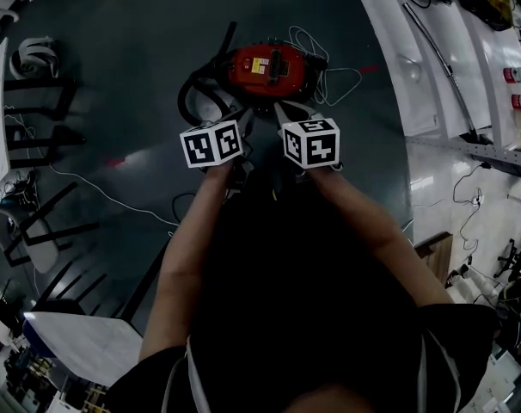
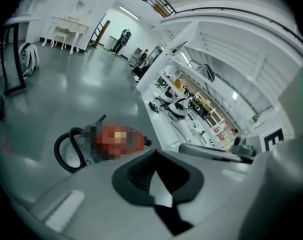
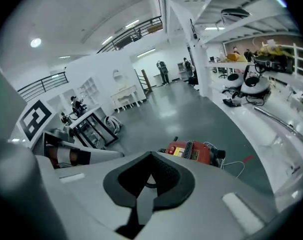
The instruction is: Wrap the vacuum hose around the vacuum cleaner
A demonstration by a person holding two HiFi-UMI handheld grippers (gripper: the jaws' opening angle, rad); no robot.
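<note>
Holding left gripper [image 1: 232,115] pressed together, empty | holding right gripper [image 1: 288,112] pressed together, empty | pointing both at vacuum cleaner [image 1: 266,69] just ahead

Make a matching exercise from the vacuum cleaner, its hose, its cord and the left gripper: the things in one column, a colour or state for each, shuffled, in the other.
Things:
1. vacuum cleaner
2. hose
3. cord
4. left gripper

Colour or state:
a. white, in loose loops
b. shut, nothing between its jaws
c. red body
d. black, bent in a curve

Pairs: 1-c, 2-d, 3-a, 4-b
</note>
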